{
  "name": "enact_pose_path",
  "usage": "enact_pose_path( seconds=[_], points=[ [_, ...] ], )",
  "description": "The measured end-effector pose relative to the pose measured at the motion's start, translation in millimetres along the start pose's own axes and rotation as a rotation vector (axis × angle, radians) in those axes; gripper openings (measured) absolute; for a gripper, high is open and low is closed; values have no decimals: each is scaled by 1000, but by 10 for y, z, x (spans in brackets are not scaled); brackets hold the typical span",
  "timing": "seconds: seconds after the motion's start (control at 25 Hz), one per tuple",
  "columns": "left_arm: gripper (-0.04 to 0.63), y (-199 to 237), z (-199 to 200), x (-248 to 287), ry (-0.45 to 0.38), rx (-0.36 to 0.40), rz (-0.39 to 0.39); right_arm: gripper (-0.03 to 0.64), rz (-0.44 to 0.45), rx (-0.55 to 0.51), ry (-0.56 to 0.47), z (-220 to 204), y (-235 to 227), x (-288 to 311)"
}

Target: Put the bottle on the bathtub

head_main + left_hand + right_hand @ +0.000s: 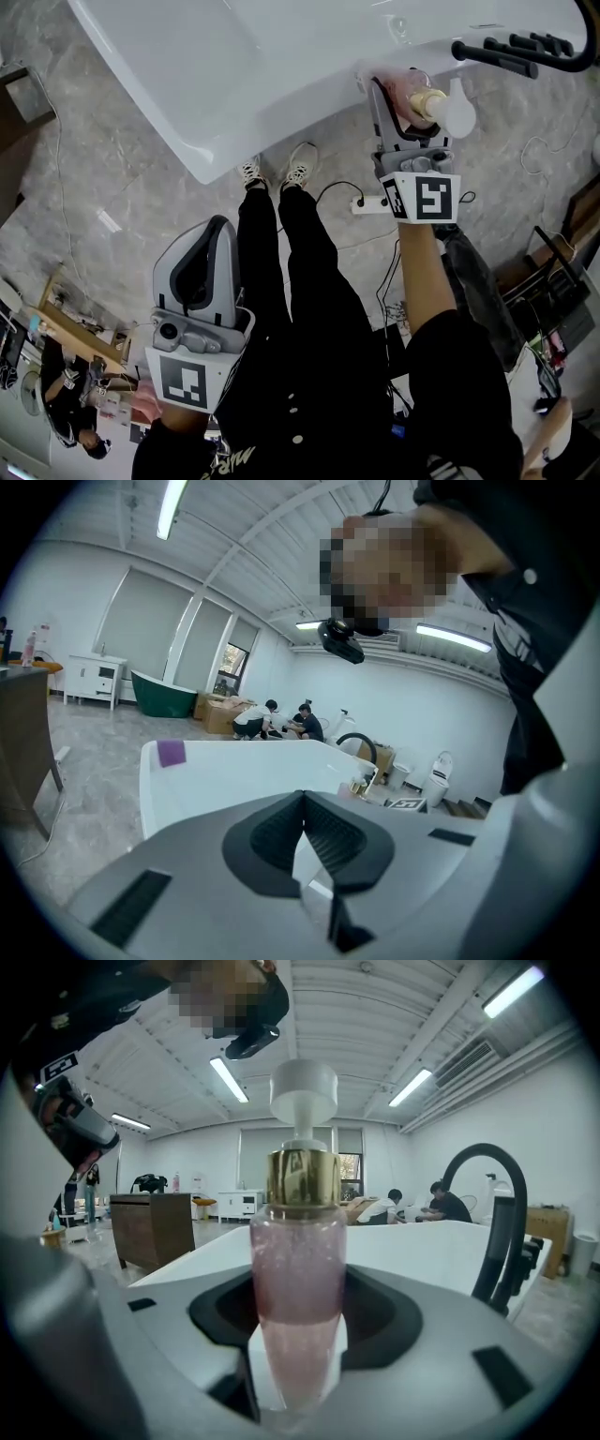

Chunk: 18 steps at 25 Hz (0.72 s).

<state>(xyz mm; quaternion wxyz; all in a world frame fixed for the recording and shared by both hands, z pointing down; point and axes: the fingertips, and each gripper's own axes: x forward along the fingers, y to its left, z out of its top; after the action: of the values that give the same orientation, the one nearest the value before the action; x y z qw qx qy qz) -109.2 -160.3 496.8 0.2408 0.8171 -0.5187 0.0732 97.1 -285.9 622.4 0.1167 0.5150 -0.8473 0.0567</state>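
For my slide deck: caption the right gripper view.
Right gripper shut on a pink pump bottle, white bathtub beyond.

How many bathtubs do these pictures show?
2. The white bathtub is close, at the top of the head view; a green bathtub stands far off in the left gripper view. More may be hidden.

The head camera looked steeply down past the person's legs, with the floor (pixel 112 187) below and the bathtub (pixel 187 84) across the top of the frame. The left gripper (pixel 214 234) camera sat close behind its jaws and faced roughly level across the room, the bathtub at mid-frame. The right gripper (pixel 394 94) camera, equally close, faced level along the tub, a bottle (pixel 298 1269) filling its centre. All three shared the bathtub; the black faucet (pixel 520 52) showed at the head view's upper right and the right gripper view's right.
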Motion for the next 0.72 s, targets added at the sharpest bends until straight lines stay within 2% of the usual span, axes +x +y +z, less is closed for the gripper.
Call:
enact_pose_path(
  seconds=[0.28,0.36,0.48,0.72],
  points=[
    [9,20,-21,-82,3,-2,2,237,13,10,52,-64,9,52],
    [9,5,-16,-111,2,7,1,294,29,17,71,-98,41,60],
    [9,-1,3,-159,-7,18,-1,333,34,2,94,-119,80,38],
    [9,6,251,-301,-49,8,20,334,1,-7,142,-28,74,-194]
  ],
)
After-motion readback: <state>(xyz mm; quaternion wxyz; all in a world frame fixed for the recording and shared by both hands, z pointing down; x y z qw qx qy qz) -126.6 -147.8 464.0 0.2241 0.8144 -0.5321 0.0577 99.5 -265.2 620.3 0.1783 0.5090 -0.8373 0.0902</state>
